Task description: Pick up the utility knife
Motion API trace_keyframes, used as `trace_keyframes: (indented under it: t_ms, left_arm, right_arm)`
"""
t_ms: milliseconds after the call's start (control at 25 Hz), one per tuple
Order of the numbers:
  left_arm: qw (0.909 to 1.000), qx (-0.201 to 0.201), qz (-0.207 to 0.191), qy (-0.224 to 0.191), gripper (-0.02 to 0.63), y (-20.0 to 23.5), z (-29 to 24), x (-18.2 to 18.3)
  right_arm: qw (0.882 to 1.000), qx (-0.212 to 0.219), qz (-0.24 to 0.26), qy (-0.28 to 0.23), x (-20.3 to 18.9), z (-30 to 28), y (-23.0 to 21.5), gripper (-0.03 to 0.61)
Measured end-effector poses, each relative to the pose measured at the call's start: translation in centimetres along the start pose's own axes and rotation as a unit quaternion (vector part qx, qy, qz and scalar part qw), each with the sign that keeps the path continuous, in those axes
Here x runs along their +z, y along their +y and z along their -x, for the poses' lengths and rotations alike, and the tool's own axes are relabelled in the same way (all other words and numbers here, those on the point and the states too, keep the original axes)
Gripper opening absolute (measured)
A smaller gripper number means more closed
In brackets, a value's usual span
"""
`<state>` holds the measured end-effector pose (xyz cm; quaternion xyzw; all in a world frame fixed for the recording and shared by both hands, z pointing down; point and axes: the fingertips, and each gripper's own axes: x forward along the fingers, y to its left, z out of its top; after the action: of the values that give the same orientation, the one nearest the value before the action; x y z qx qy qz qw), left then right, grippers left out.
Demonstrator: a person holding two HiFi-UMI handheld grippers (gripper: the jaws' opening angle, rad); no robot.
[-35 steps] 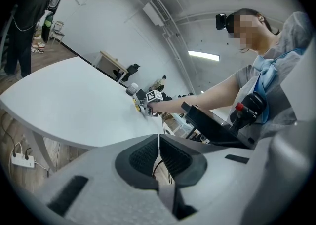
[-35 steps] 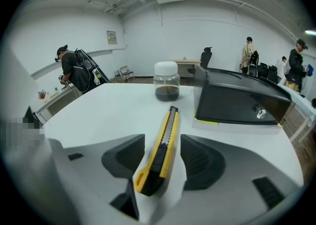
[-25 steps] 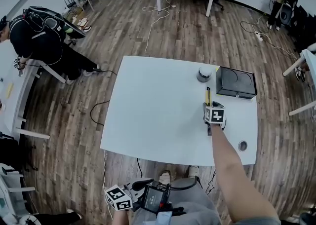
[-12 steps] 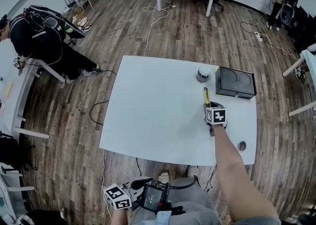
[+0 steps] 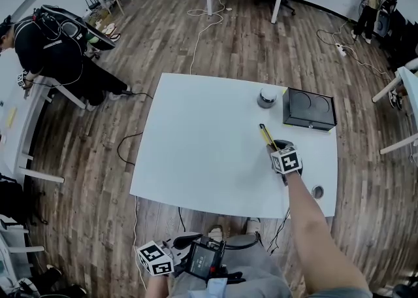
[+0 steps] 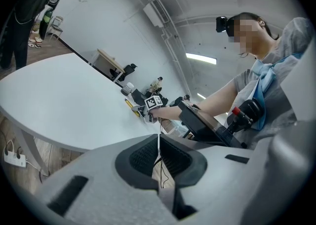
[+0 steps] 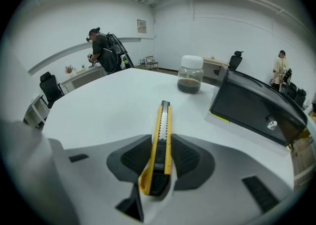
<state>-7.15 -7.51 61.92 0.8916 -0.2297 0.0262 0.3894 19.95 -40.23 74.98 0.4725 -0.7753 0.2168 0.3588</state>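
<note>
The yellow and black utility knife (image 5: 265, 135) lies at a slant over the white table (image 5: 196, 140), its tip toward the far left. My right gripper (image 5: 273, 147) is at its near end, jaws closing with the handle between them. In the right gripper view the knife (image 7: 163, 115) runs straight out between the pads, which touch both its sides; the right gripper (image 7: 161, 143) grips its black rear part. My left gripper (image 5: 157, 259) hangs low by the person's lap, off the table. Seen in its own view, the left gripper (image 6: 159, 146) has its pads together and holds nothing.
A black box (image 5: 309, 108) stands at the table's far right corner, close to the knife's right (image 7: 256, 105). A small lidded jar (image 5: 266, 98) sits beside it (image 7: 190, 74). A round cable hole (image 5: 317, 191) is near the front right edge. A person (image 5: 52, 55) works far left.
The knife's tip has swung from straight ahead to the far left. My right gripper has rolled, drawn a little nearer, and its jaws have narrowed onto the handle. The left gripper stayed put.
</note>
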Motion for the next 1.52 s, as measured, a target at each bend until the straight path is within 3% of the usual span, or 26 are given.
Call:
trace_keyframes:
  t_ms: [120,240,480,600,720,880,1000,1280,1520]
  left_arm:
    - [1.0000,-0.003,-0.001,0.001,0.018,-0.2,-0.1,-0.2]
    - [1.0000,-0.005,-0.003,0.002,0.018,-0.3,-0.1,-0.1]
    - [0.9998,-0.016,-0.011,0.006,0.018,-0.7,-0.3,-0.2]
    - [0.9997,-0.020,-0.012,0.006,0.018,-0.9,-0.5,-0.2]
    - [0.9995,-0.025,-0.016,0.007,0.018,-1.0,-0.7,-0.2]
    - [0.9993,-0.031,-0.020,0.004,0.018,-1.4,-1.1,0.1]
    - [0.9991,-0.035,-0.022,0.005,0.018,-1.8,-1.2,0.3]
    - [0.9979,-0.052,-0.037,0.006,0.018,-2.5,-1.2,0.3]
    - [0.9970,-0.061,-0.047,0.006,0.018,-3.1,-1.1,0.7]
  right_arm:
    - [1.000,0.000,0.023,0.001,-0.4,0.4,0.7,0.132]
    - [0.996,-0.004,0.090,0.002,-0.4,1.2,2.1,0.132]
    - [0.966,-0.036,0.255,0.010,-0.6,2.2,4.3,0.131]
    - [0.952,-0.043,0.301,0.011,-0.9,2.7,5.0,0.130]
    - [0.947,-0.045,0.318,0.005,-0.8,3.3,5.4,0.130]
    - [0.948,-0.036,0.315,-0.013,-0.2,4.6,6.2,0.130]
    - [0.958,-0.023,0.285,-0.039,0.6,5.8,7.2,0.130]
    - [0.983,0.036,0.139,-0.117,2.4,8.7,10.1,0.130]
    - [0.983,0.048,0.103,-0.147,2.8,10.6,11.6,0.130]
